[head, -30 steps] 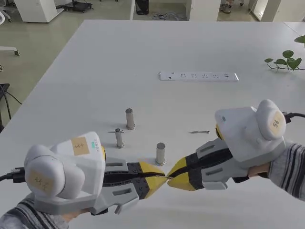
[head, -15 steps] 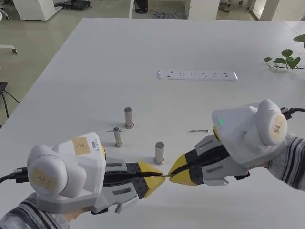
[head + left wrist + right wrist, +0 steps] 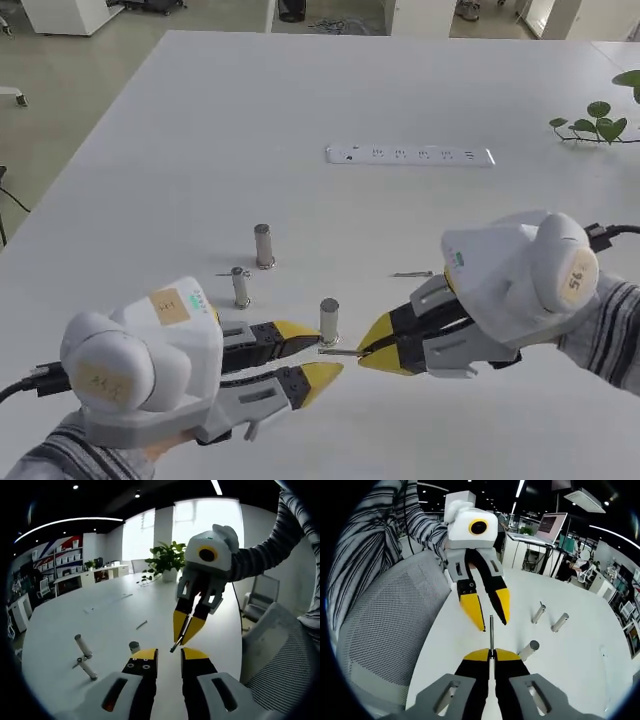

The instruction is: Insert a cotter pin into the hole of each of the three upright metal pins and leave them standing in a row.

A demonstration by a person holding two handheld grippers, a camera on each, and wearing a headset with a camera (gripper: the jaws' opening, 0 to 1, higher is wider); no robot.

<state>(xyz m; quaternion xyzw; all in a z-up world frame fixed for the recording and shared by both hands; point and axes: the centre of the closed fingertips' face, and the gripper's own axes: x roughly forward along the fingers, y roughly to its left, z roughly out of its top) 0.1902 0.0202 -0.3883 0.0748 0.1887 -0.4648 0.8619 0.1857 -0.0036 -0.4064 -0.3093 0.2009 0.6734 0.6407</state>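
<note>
On the white counter (image 3: 300, 120), your right claw (image 3: 491, 654) pinches a cotter pin (image 3: 490, 632). An upright metal pin (image 3: 329, 320) stands just ahead of its tips. Your left claw (image 3: 169, 655) gapes wide. Push askew and you may topple that unsteadied pin.

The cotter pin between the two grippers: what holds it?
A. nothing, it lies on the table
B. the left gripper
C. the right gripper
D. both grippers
C: the right gripper is shut on the cotter pin, while the left gripper stands open.
</note>
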